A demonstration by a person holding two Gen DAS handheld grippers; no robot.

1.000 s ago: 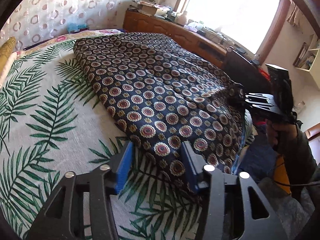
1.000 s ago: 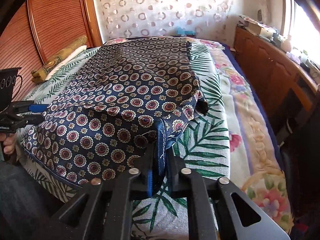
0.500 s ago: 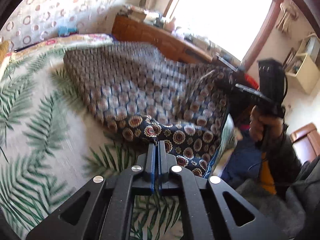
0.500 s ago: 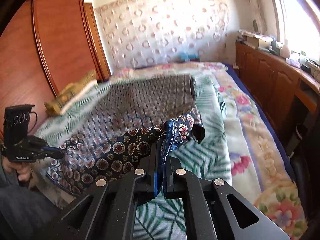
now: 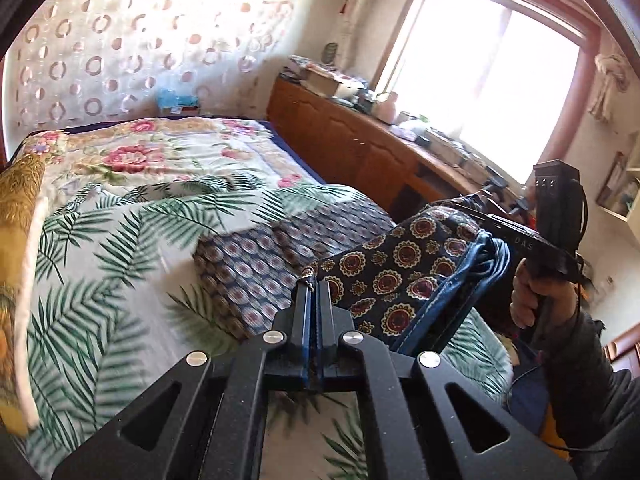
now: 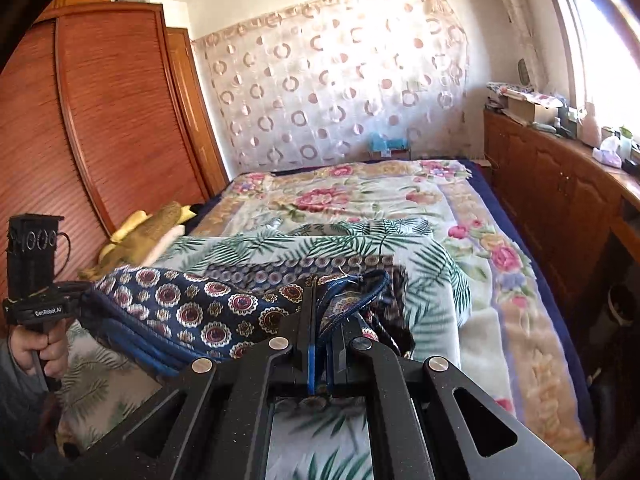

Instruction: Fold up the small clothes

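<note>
Sunlit bedroom, palm-leaf bedspread [image 5: 100, 248] under everything. Navy medallion-print garment [image 5: 400, 268] raised above the bedspread, stretched between left gripper [image 5: 315, 286] and right gripper [image 6: 320, 296], far end trailing blurred on it. Both claws pinched together on its hem.

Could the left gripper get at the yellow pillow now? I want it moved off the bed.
Probably not yet: the left gripper is shut on the patterned garment, as is the right gripper. The path to the yellow pillow looks clear.
</note>
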